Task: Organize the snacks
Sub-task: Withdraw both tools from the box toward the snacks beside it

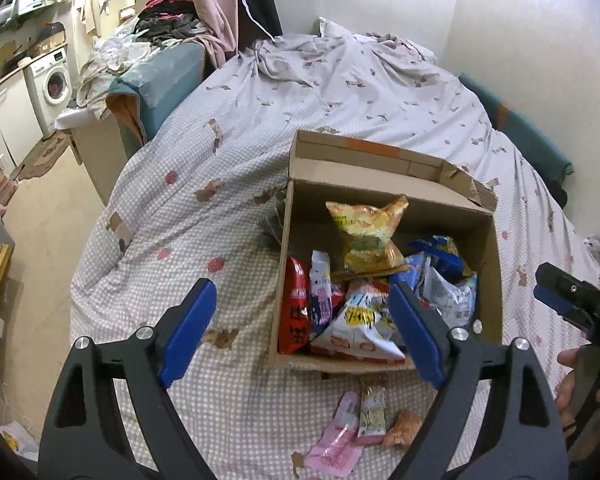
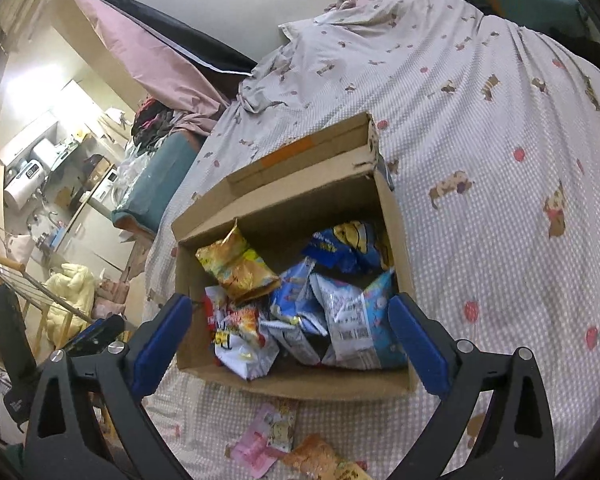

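An open cardboard box (image 1: 496, 280) sits on the bed, filled with snack bags. A yellow bag (image 1: 368, 236) lies on top, a red packet (image 1: 298, 312) leans at the left wall, and blue bags (image 1: 444, 252) lie at the right. My left gripper (image 1: 300, 286) hangs open above the box's near left corner, with nothing between its fingers. My right gripper (image 2: 288, 300) is open and empty over the box (image 2: 300, 388). On the quilt before the box lie a pink packet (image 1: 336, 436), a small beige packet (image 1: 372, 412) and an orange packet (image 1: 404, 428).
The checked quilt (image 1: 220, 208) covers the whole bed. Left of the bed are bare floor, a clothes-piled blue sofa (image 1: 168, 76) and a washing machine (image 1: 54, 78). A wooden drying rack (image 2: 4, 264) stands at the far left of the right wrist view.
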### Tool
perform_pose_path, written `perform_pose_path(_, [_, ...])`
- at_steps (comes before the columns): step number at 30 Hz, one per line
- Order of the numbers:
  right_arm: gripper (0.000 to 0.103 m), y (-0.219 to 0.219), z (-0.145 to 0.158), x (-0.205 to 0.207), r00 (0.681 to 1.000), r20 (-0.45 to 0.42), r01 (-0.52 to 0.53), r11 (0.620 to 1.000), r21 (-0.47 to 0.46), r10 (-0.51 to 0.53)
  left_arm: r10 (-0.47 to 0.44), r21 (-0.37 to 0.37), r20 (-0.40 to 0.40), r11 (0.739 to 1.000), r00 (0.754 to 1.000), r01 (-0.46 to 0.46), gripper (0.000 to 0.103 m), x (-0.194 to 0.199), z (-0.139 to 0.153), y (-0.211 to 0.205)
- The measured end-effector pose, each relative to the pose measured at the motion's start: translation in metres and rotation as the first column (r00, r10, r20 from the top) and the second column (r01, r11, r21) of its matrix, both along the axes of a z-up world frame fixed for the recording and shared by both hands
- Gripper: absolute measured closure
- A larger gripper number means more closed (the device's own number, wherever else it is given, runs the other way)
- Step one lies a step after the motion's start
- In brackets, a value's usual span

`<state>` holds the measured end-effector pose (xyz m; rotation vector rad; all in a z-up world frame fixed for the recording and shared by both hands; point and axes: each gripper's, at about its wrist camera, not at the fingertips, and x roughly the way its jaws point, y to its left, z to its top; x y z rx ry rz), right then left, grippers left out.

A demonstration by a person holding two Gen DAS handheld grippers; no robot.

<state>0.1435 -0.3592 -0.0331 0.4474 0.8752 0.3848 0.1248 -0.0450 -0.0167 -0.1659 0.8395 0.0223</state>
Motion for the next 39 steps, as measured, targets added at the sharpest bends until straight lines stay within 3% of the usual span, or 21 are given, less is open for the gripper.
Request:
perform_pose_path(4, [0.000, 0.002, -0.001, -0.015, 1.000, -0.008, -0.022, 0.999, -0.025, 0.022, -0.023, -0.031, -0.041, 0.999, 0.999, 0.022, 0.017, -0.012, -0.008, 0.003])
perform_pose_path(10, [0.000, -0.001, -0.017, -0.050, 0.997, -0.059, -0.049, 0.994, -0.096, 0.044, -0.071, 0.008, -0.049, 0.997, 0.996, 0.071, 0.017, -0.035, -0.019, -0.003])
perform_pose_path(11, [0.000, -0.004, -0.021, -0.055, 0.996, -0.075, -0.048, 0.994, -0.100, 0.040, -0.070, 0.018, -0.046, 0.997, 0.996, 0.071, 0.013, -0.039, -0.021, -0.003])
perform_pose_path(12, [0.000, -0.007, -0.026, -0.058, 0.995, -0.098, -0.047, 0.994, -0.101, 0.037, -0.066, 0.024, -0.048, 0.997, 0.997, 0.067, 0.003, -0.041, -0.023, -0.003])
perform_pose_path(14, [0.000, -0.013, -0.038, -0.064, 0.989, -0.148, -0.044, 0.994, -0.098, 0.029, -0.065, 0.008, -0.074, 0.998, 0.995, 0.065, 0.000, -0.043, -0.034, -0.002])
perform_pose_path(17, [0.000, -0.014, -0.055, -0.067, 0.975, -0.216, -0.072, 0.991, -0.115, 0.046, -0.072, -0.035, -0.147, 0.997, 0.987, 0.068, 0.000, -0.043, -0.056, 0.002])
perform_pose_path(23, [0.000, 0.009, -0.100, -0.067, 0.917, -0.372, -0.217, 0.963, -0.157, 0.146, -0.018, -0.040, -0.189, 0.999, 0.982, 0.011, 0.000, -0.043, -0.073, 0.012])
perform_pose_path(26, [0.000, 0.037, -0.117, -0.069, 0.874, -0.427, -0.337, 0.922, -0.189, 0.232, -0.016, -0.031, -0.214, 0.999, 0.977, 0.009, 0.000, -0.043, -0.080, 0.013])
perform_pose_path(33, [0.001, 0.111, -0.148, -0.077, 0.774, -0.492, -0.600, 0.710, -0.370, 0.398, -0.025, 0.010, -0.255, 1.000, 0.967, 0.028, 0.000, -0.043, -0.092, 0.013])
perform_pose_path(36, [0.019, 0.122, -0.159, -0.077, 0.751, -0.521, -0.637, 0.654, -0.408, 0.407, -0.026, 0.030, -0.277, 0.999, 0.960, 0.036, 0.000, -0.044, -0.100, 0.014])
perform_pose_path(39, [0.040, 0.125, -0.164, -0.075, 0.756, -0.528, -0.638, 0.612, -0.467, 0.386, -0.035, 0.046, -0.304, 0.998, 0.952, 0.051, 0.000, -0.045, -0.109, 0.014])
